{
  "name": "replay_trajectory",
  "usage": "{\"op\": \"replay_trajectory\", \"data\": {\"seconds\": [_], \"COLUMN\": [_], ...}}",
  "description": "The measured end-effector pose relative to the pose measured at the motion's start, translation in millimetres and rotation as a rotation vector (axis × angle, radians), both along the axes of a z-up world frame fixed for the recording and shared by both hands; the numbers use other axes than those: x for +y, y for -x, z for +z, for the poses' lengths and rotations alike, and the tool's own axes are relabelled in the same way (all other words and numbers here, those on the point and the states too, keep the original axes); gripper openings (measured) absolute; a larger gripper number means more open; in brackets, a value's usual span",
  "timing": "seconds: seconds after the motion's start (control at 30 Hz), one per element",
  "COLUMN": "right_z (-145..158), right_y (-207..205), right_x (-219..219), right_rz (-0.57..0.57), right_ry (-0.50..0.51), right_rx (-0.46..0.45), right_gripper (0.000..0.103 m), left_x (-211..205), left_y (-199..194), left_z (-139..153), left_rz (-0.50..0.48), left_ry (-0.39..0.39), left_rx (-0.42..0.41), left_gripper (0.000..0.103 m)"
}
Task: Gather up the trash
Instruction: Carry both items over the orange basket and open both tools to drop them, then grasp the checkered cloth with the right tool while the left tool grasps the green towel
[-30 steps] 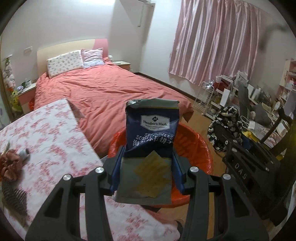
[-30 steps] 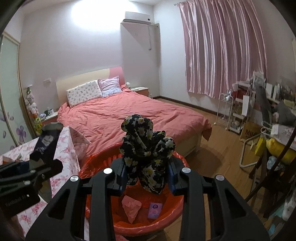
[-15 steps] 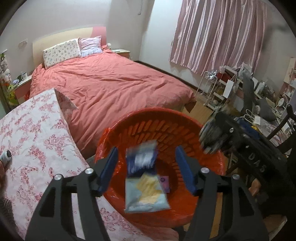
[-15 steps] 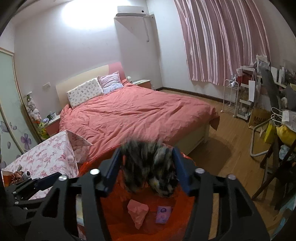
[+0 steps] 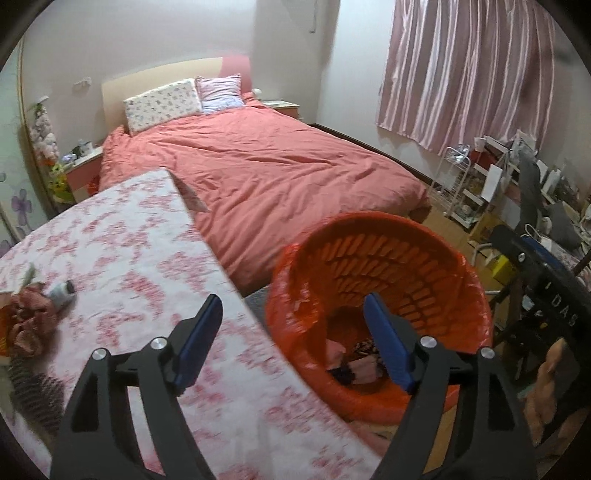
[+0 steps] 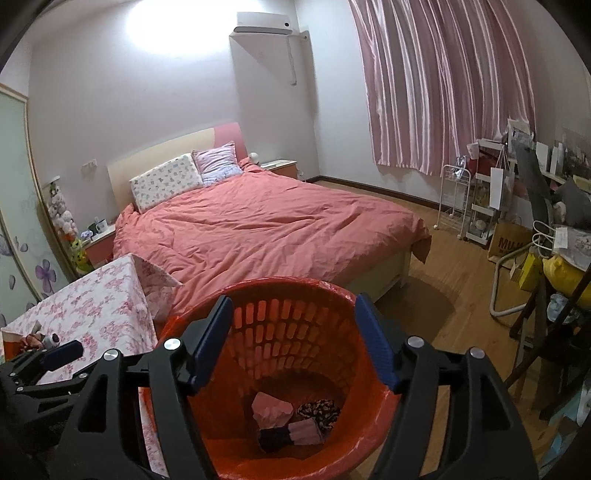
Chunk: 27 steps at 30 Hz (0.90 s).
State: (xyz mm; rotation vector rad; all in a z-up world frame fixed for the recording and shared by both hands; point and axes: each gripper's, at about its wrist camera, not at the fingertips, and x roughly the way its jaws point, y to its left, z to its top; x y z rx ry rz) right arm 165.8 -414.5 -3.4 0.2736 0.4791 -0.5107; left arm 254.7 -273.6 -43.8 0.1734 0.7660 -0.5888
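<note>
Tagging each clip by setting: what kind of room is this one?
A home bedroom: a made bed with pillows, pink curtains, and a wall air conditioner. An orange basket sits beside a floral-clothed table.

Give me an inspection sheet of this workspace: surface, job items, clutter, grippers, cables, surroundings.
Surface: table under a pink floral cloth, beside the bin.
Job's things: orange bin with a liner; inside lie a pink wad, a floral rag and a dark packet.
Clutter: crumpled reddish scrap and a small grey roll at the table's left edge.
Grippers: left hand-held gripper open, empty, over the table edge and bin; right hand-held gripper open, empty, over the bin.
Cables: nothing seen.
Surroundings: bed, pink curtain, crowded shelves on the right.
</note>
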Motion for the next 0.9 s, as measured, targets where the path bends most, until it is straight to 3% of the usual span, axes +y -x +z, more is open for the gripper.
{"op": "replay_trajectory", "data": {"seconds": [0.17, 0.4, 0.63, 0.9], "right_z": [8.1, 14.2, 13.0, -2.3], "right_y": [-1.6, -8.5, -22.1, -57.0], "right_x": [19.1, 54.2, 104.4, 177.2], "right_rz": [0.038, 0.117, 0.234, 0.416], "right_ry": [0.018, 0.036, 0.050, 0.032], "right_rx": [0.005, 0.017, 0.048, 0.123], "right_gripper": [0.071, 0.071, 0.071, 0.071], "left_x": [35.4, 104.9, 190.8, 311.1], "left_y": [8.5, 13.7, 12.2, -2.1], "left_z": [6.2, 8.5, 7.7, -3.3], "left_rz": [0.060, 0.172, 0.311, 0.544], "left_ry": [0.003, -0.019, -0.036, -0.034], "left_rx": [-0.029, -0.037, -0.048, -0.007], "left_gripper": [0.084, 0.085, 0.085, 0.085]}}
